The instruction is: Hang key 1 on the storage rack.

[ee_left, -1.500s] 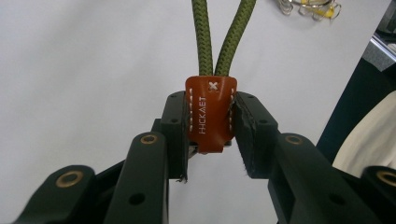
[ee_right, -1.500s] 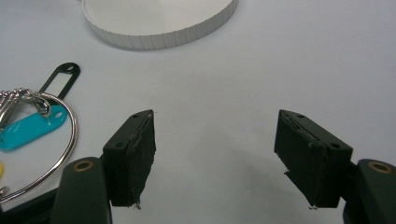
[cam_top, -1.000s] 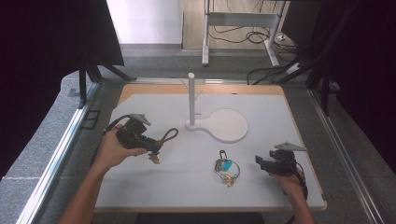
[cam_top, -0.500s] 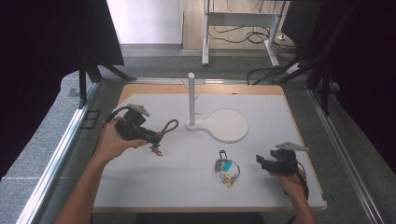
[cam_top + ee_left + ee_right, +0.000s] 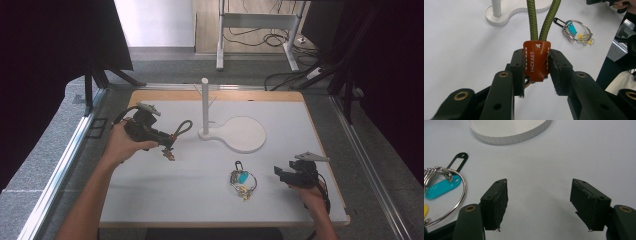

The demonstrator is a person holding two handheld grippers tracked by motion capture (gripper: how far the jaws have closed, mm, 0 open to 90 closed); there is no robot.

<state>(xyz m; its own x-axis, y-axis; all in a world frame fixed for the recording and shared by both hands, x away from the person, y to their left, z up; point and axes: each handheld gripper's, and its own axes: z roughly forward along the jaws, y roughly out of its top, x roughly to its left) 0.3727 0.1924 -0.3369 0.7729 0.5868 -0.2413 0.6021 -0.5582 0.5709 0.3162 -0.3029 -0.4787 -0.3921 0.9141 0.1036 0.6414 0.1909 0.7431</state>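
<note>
The brown leather tab (image 5: 536, 60) of an olive-green rope loop (image 5: 182, 128) is pinched by the left gripper (image 5: 537, 72) above the white table (image 5: 150, 200). The right gripper (image 5: 539, 203) is held spread wide beside a metal key ring with coloured tags (image 5: 242, 180).

This looks like a lab or test room. A white flat worktop (image 5: 300, 150) stands inside black curtains (image 5: 45, 60). Behind it, loose black cables (image 5: 250, 37) lie on the grey floor (image 5: 165, 67).
</note>
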